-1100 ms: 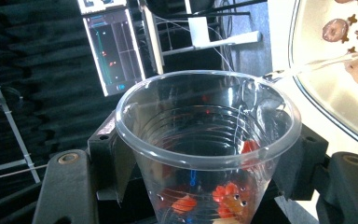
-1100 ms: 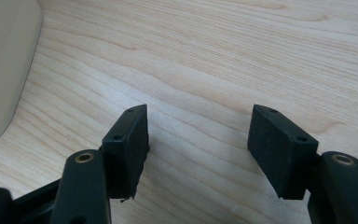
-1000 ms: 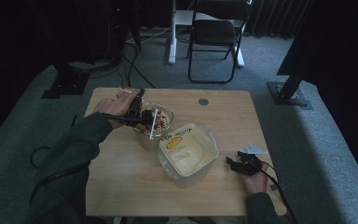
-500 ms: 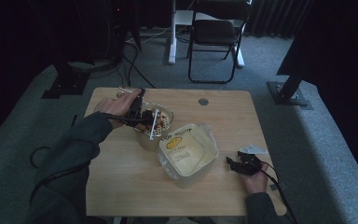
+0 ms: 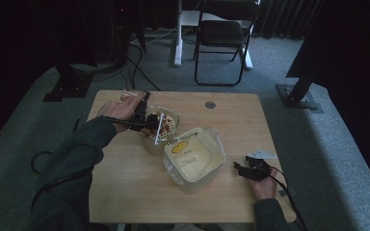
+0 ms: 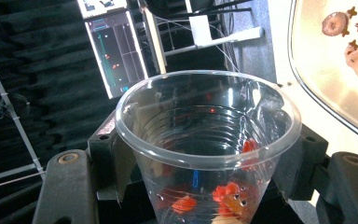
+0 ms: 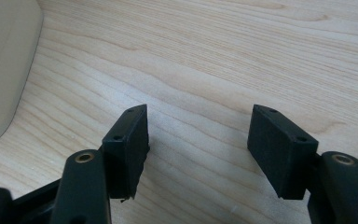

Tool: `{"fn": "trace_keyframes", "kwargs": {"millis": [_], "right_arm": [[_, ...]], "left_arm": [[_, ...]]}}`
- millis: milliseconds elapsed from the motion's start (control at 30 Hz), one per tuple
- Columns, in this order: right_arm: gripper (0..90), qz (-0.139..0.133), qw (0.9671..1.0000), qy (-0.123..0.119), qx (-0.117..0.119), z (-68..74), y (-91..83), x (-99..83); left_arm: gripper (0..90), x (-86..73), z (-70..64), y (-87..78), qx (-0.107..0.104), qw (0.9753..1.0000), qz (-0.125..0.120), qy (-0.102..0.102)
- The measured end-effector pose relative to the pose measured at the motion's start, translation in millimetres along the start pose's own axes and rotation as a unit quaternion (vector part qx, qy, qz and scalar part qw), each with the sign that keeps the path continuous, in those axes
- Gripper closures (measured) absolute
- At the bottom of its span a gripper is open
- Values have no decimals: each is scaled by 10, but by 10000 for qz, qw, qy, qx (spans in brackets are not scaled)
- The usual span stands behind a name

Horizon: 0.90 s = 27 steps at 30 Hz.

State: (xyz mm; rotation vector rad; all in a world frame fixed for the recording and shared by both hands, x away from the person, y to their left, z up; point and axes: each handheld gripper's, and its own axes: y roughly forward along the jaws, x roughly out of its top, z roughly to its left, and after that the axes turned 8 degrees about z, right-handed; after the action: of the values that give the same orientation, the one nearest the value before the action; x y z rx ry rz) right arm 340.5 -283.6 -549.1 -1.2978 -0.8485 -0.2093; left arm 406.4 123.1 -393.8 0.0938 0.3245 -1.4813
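Clear ribbed plastic cup (image 6: pixel 208 140), clamped between the two black jaws of the left gripper (image 6: pixel 205 163), centre of the left gripper view. Red and orange pieces sit at the cup's bottom. In the high view the left gripper (image 5: pixel 142 114) is at left of centre, held over a round clear plastic bowl (image 5: pixel 171 119) with reddish contents on the light wooden table (image 5: pixel 125 183). The cup appears tipped on its side there; the exact tilt cannot be told.

Centre of the high view: a cream rectangular plastic tub (image 5: pixel 194 155) just beside the bowl, lower right of it.

Right of frame: the right gripper (image 5: pixel 250 169) rests low on the table, well apart from the tub. In the right gripper view its jaws stand apart over bare wood grain with nothing between them; the tub's wall (image 7: pixel 4 70) is at upper left.

Judgement: the step in hand is transfer of pieces between cup and bowl. Next move calls for a steady controlled tilt, with the cup's mouth kept inside the bowl's rim.
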Motion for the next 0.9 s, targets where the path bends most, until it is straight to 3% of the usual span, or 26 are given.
{"fn": "trace_keyframes", "kwargs": {"millis": [300,467,633,733,900], "right_arm": [[379,-2,10000,-4,-2,0,0,0],[378,-2,10000,-5,-3,0,1,0],[378,-2,10000,-7,-5,0,1,0],[379,-2,10000,-7,-5,0,1,0],[379,-3,10000,-16,-12,0,1,0]], "left_arm": [[329,-14,-7,0,18,10000,11,-48],[329,-30,24,1,-88,9992,-27,-401],[329,-72,82,-5,-318,9950,-99,-937],[328,-112,129,-8,-517,9880,-181,-1445],[328,-184,204,-10,-901,9683,-388,-2297]]}}
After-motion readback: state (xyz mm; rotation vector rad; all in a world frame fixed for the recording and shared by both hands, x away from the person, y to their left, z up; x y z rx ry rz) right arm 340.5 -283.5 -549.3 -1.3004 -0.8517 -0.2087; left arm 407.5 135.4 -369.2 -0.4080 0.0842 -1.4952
